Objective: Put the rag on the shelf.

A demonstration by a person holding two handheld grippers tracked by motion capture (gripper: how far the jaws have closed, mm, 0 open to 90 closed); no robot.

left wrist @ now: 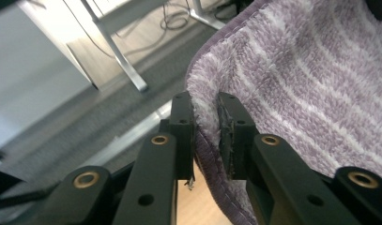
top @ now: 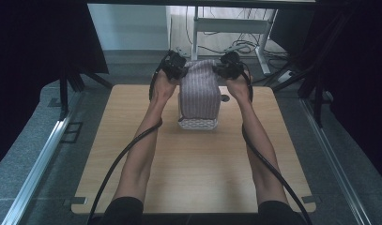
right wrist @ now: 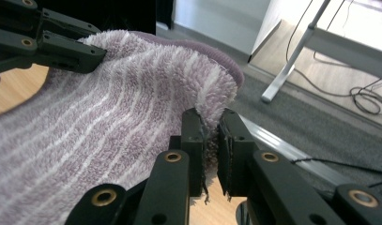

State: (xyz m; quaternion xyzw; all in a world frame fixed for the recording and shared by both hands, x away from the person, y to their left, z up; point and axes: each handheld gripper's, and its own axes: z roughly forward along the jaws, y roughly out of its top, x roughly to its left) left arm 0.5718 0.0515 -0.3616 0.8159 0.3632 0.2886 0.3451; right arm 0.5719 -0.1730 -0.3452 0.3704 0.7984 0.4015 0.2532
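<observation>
Striped purple towel (top: 199, 89) held up over the table's (top: 132, 154) far half, lower end bunched on the wood. Left gripper (left wrist: 207, 129) clamps one top corner, right gripper (right wrist: 211, 140) the other (both pinching pile). Held edge runs crosswise between them; length hangs down toward the person.

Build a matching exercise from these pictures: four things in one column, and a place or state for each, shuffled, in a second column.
Things
1. left gripper
2. right gripper
3. purple-and-white striped fluffy towel
4. light wooden tabletop

Places or states
A. lifted by its far corners, hanging down toward the table
B. lies under both forearms
C. clamped on the towel's corner at the left of the high view
D. clamped on the towel's corner at the right of the high view

Pairs: 1-C, 2-D, 3-A, 4-B
</observation>
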